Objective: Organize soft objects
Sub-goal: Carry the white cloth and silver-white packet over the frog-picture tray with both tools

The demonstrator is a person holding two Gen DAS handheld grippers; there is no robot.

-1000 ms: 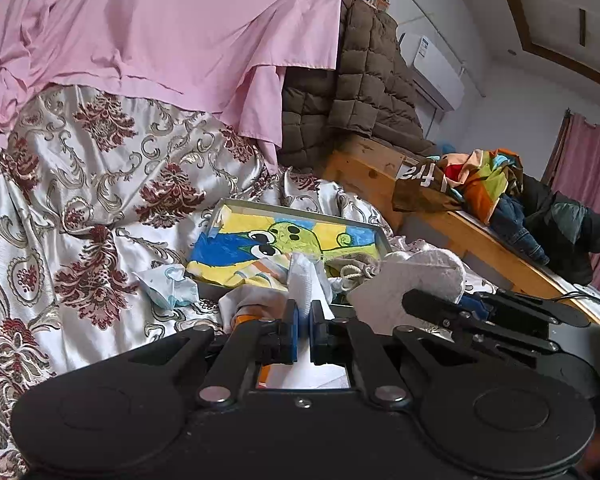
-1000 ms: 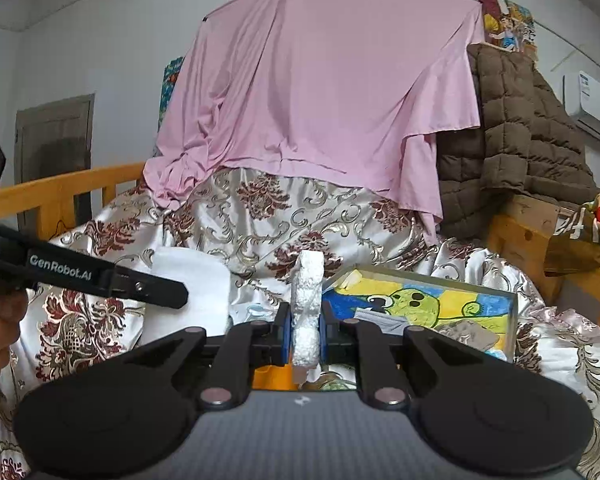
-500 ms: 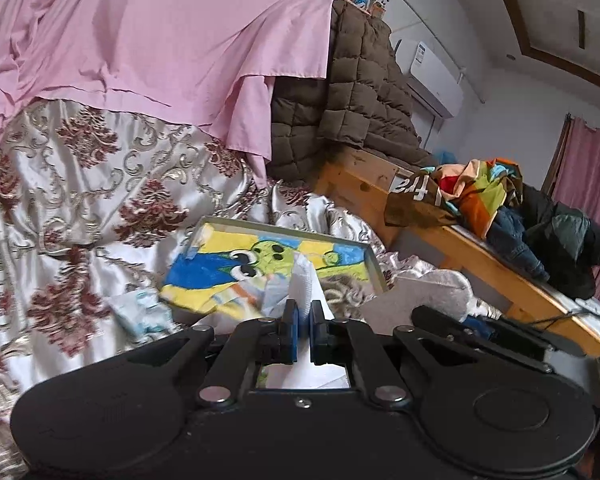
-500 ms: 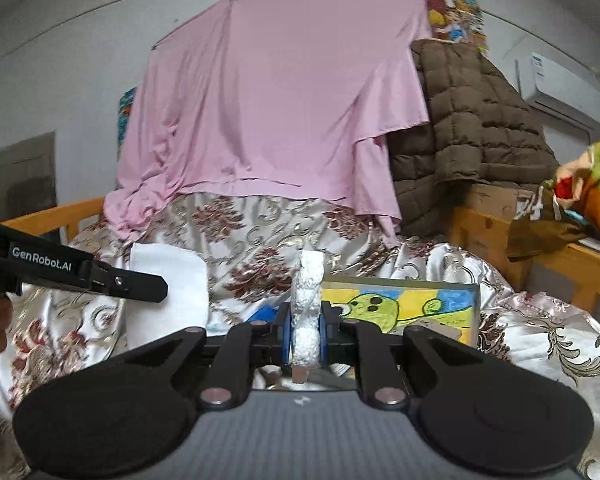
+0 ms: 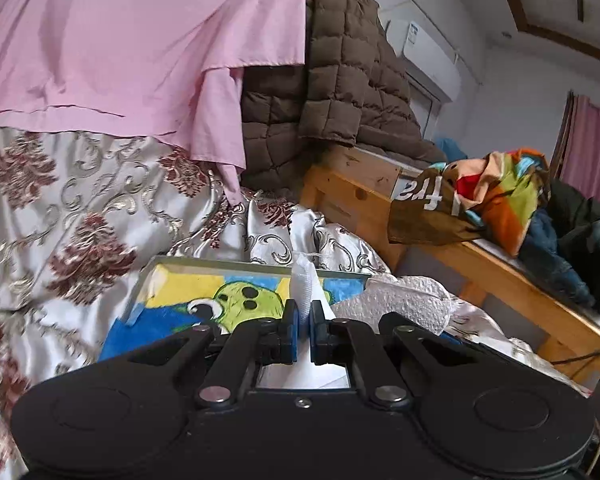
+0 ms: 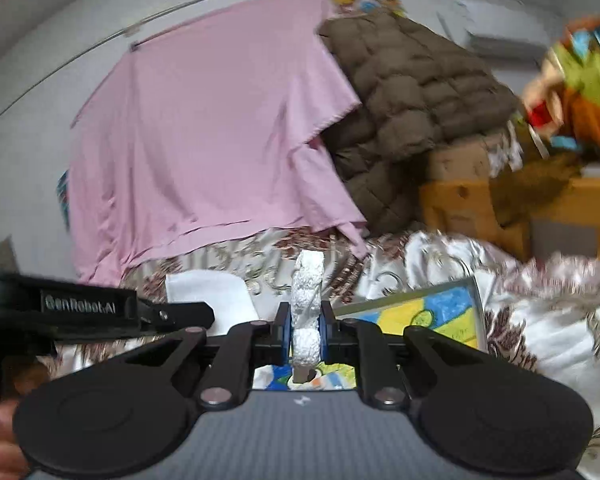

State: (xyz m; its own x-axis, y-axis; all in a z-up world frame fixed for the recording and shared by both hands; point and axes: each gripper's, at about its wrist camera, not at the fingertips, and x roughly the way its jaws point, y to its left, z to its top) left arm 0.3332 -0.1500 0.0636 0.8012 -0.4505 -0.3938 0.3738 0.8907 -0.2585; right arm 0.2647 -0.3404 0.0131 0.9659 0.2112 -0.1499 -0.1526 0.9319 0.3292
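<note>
Soft white pieces, two of them, one per gripper, both held clear of the bed.

Left gripper (image 5: pixel 304 330): jaws pressed fully together on a thin white cloth (image 5: pixel 305 280). A narrow folded edge stands up between the pads; the rest of the sheet hangs below and shows as a flat white panel (image 6: pixel 212 300) in the right wrist view. Judged very light, limp, no stiffness of its own. Thin enough that the jaws nearly meet, so a pinch on a doubled edge seems the safest hold; a single layer could slide out.

Right gripper (image 6: pixel 305 334): jaws close together, clamped on a white textured wad (image 6: pixel 307 300), quilted or crinkled surface, bulging above and below the pads. Judged light and compressible, springy rather than fragile. It is gripped across the middle, which looks sound. Rough surface should resist slipping.

Surroundings: both pieces hover above a patterned satin bedspread (image 5: pixel 80 208). A shallow box with a cartoon picture (image 5: pixel 236 300) lies on it just ahead of the left gripper. Right wrist view is blurred, fine detail unreliable.

Handling notes:
- Neither piece will hold its shape when set down; expect the cloth to crumple.
- Satin looks slick, so a placed piece may slide.
- Trailing cloth could snag on the box rim.
</note>
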